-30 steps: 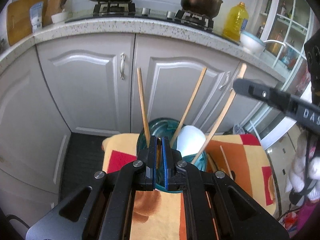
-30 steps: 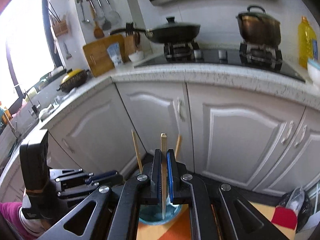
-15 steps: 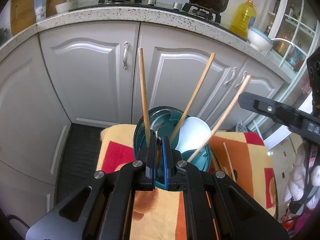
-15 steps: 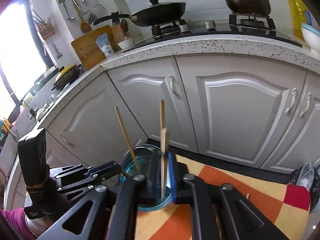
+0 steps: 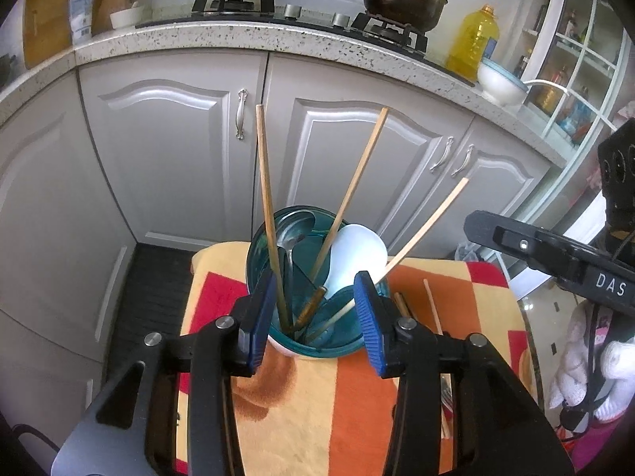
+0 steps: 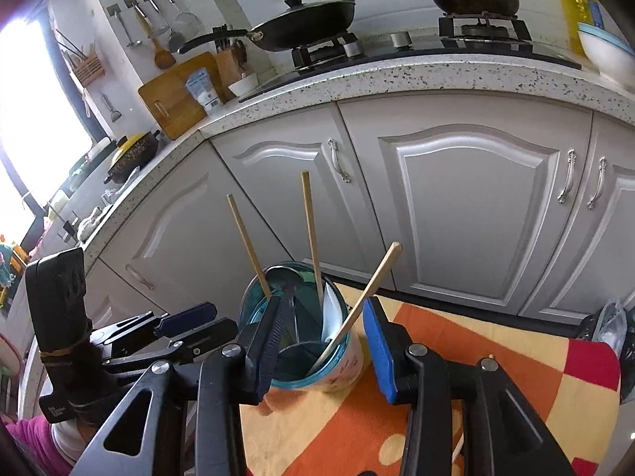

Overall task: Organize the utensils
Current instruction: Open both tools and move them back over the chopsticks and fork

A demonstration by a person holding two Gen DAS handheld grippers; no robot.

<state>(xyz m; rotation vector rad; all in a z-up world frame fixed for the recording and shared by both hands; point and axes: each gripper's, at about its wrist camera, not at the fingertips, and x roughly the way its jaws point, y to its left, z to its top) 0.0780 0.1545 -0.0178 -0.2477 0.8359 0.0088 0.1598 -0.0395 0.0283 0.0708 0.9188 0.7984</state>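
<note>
Chopsticks [image 5: 266, 206], light, stiff and slippery, stand in the cup [image 5: 317, 341] between both tongs' just-opened, empty jaws; pinch mid-shaft.

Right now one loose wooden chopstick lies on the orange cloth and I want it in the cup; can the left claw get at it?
Probably yes: the loose wooden chopstick lies uncovered just right of the open left claw, beside the teal cup.

Grey cabinets [image 5: 166, 150] under a speckled countertop [image 5: 238, 37].
</note>
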